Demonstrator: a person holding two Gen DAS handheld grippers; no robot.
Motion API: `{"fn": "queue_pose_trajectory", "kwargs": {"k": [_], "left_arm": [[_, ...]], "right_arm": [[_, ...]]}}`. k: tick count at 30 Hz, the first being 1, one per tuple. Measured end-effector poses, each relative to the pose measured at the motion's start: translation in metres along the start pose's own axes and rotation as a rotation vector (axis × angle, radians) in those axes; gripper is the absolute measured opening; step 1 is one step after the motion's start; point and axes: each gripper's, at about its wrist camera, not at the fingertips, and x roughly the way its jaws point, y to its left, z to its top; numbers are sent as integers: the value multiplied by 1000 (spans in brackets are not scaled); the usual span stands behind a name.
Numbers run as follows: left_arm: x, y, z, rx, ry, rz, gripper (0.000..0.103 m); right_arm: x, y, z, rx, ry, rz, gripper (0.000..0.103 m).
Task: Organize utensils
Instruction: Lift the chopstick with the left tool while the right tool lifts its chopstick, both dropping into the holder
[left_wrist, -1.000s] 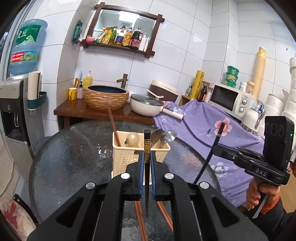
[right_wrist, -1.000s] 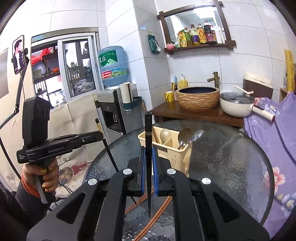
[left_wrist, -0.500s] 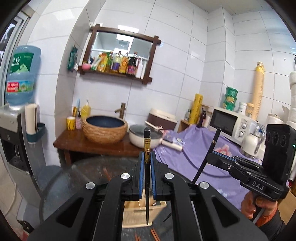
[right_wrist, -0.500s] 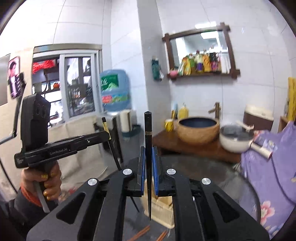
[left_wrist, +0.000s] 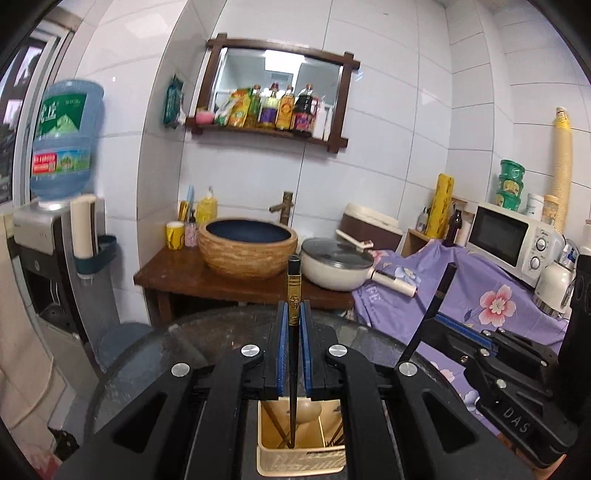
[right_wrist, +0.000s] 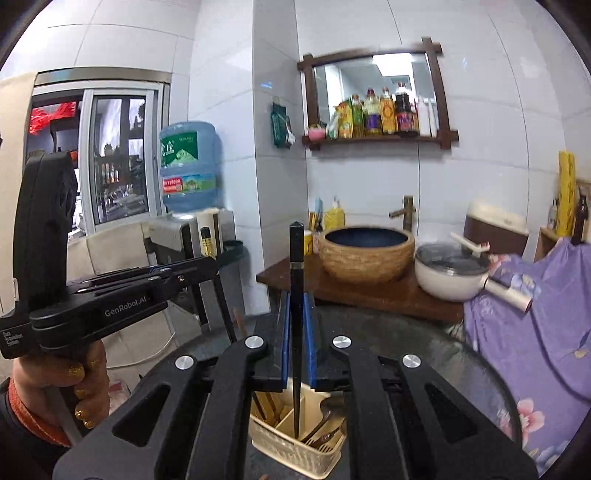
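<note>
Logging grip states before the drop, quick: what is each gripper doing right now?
Left gripper: closed on a black chopstick, above the utensil basket.
Right gripper: closed on another black chopstick.

1. From my feed, white tiled walls (left_wrist: 388, 155) filled the upper frame, with a dark-framed mirror shelf (left_wrist: 280, 92) of bottles at top centre.
2. A wooden side table (left_wrist: 184, 277) at centre carried a woven basin (left_wrist: 247, 247).
3. A water dispenser (left_wrist: 48, 258) stood at left.
4. I saw a window (right_wrist: 118, 158) at upper left of the right view.
5. A microwave (left_wrist: 513, 240) sat at right.
</note>
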Motion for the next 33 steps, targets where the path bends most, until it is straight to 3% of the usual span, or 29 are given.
{"fn": "queue_pose_trajectory", "kwargs": {"k": [9, 17, 23, 25, 27, 28, 30, 33], "left_arm": [[29, 15, -50, -38, 111, -10, 7], [44, 19, -64, -50, 155, -11, 7], [43, 18, -67, -39, 145, -20, 7], [40, 17, -69, -33, 141, -28, 11], [34, 18, -71, -27, 127, -17, 29], [30, 19, -73, -27, 120, -13, 35], [19, 23, -78, -34, 100, -12, 55], [6, 26, -86, -40, 82, 7, 70]], "right_arm": [[26, -10, -43, 58, 89, -3, 8], [37, -21, -55, 84, 111, -26, 8], [36, -18, -58, 56, 99, -47, 8], [35, -16, -59, 34, 87, -51, 10], [30, -14, -61, 19, 68, -73, 15], [26, -14, -63, 13, 60, -82, 30], [18, -16, -66, 18, 33, -93, 54], [6, -16, -69, 14, 3, -115, 54]]}}
